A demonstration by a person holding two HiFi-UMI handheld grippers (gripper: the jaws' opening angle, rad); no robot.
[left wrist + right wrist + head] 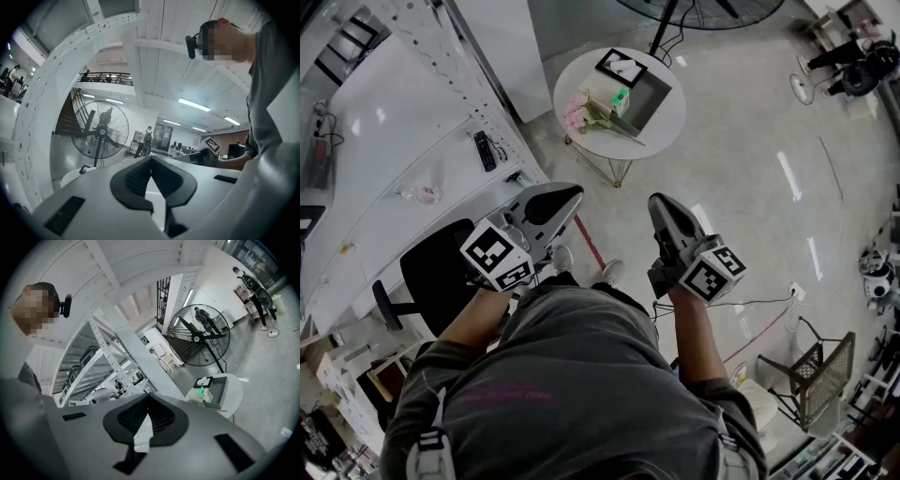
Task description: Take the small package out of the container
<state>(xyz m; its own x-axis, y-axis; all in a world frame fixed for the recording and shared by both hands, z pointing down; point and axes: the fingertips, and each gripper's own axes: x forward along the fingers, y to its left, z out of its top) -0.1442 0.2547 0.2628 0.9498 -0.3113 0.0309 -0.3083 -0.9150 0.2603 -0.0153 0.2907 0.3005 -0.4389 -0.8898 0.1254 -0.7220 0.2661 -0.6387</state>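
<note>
A small round white table [670, 122] stands on the floor ahead of me. On it lies a grey open container [649, 97] with a small green package [621, 97] at its left edge. The right gripper view also shows the container [216, 393] and the green package [202, 392], far off. My left gripper [568, 195] and right gripper [659, 202] are held at waist height, well short of the table. Both are shut with nothing between their tips, as seen in the left gripper view [151, 157] and the right gripper view [147, 397].
A pink and white bundle [579, 112] and a black-framed card [622, 67] share the table. A long white bench [403, 159] and a black chair [436, 281] are at my left. A big floor fan [201, 336] stands behind the table; a red line [589, 242] crosses the floor.
</note>
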